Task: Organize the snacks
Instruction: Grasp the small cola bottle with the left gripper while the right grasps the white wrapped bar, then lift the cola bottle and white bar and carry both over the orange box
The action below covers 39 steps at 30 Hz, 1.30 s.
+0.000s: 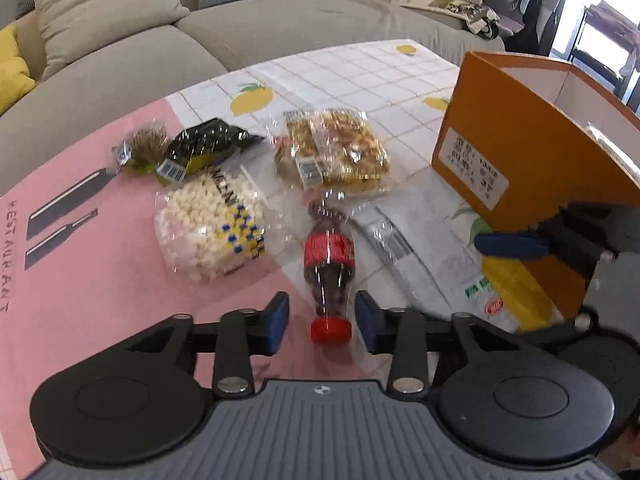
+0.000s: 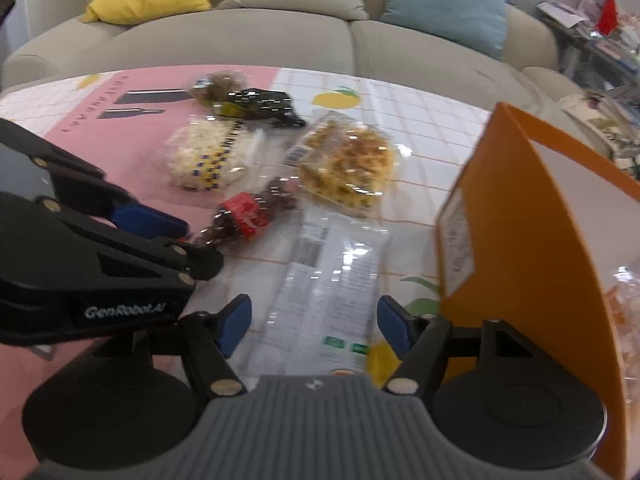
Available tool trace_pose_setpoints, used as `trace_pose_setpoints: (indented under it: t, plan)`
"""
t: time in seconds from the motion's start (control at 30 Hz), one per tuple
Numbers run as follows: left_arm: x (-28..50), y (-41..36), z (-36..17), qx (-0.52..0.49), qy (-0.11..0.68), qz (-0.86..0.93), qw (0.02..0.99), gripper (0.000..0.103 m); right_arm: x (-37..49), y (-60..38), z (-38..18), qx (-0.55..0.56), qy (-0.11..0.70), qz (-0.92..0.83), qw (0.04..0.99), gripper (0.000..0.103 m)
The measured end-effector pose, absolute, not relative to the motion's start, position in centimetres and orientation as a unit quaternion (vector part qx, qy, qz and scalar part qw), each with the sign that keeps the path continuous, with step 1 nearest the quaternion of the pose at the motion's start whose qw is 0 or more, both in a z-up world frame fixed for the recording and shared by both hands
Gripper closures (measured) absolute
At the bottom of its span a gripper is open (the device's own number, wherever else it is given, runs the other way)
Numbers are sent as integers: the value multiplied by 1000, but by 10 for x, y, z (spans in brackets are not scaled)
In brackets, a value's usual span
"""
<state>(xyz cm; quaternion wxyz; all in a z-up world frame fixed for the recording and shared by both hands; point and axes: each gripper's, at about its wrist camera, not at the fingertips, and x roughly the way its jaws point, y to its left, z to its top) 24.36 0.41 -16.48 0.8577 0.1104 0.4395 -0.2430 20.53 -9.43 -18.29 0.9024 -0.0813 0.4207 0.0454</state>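
Straddling clear cola-bottle-shaped candy pack with red cap (image 1: 329, 272): left gripper (image 1: 322, 322) spread, pads not yet touching. Pinch neck squarely, lift toward orange cardboard box (image 1: 532, 152) at 2 o'clock. Right gripper (image 2: 314, 322) spread over flat white packet (image 2: 328, 280).

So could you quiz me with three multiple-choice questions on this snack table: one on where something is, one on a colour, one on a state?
1. Where is the orange box in the left wrist view?
A) right of the snacks
B) on the sofa
C) under the popcorn bag

2. What colour is the cap of the bottle-shaped candy pack?
A) green
B) red
C) white

3. How is the left hand-held gripper?
A) holding the popcorn bag
B) inside the box
C) open, straddling the bottle pack's cap

Answers: 1 A, it stands at the table's right; 2 B, the cap is red; 3 C, gaps show beside both pads.
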Motion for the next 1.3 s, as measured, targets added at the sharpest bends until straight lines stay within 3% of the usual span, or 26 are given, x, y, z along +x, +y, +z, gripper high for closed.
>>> trace_pose_setpoints:
  t: [0.13, 0.2, 0.33, 0.7, 0.93, 1.13, 1.3]
  plan:
    - [251, -3, -168, 86, 451, -247, 854, 57, 209, -95, -186, -72, 429, 41, 899, 34]
    - [250, -6, -171, 91, 459, -229, 854, 72, 210, -95, -187, -60, 430, 36, 900, 33]
    - [242, 3, -171, 64, 466, -208, 857, 77, 211, -102, -188, -17, 439, 38, 897, 43]
    - [176, 52, -164, -78, 526, -61, 845, 77, 167, -88, -182, -47, 442, 113, 889, 52]
    - [126, 58, -160, -86, 536, -30, 839, 77, 124, -83, -176, -71, 460, 156, 871, 53]
    - [115, 62, -154, -95, 516, -28, 851, 76, 114, -86, -174, -57, 457, 159, 873, 49]
    - [122, 60, -146, -92, 485, -32, 869, 65, 122, -86, -168, -51, 426, 148, 891, 35]
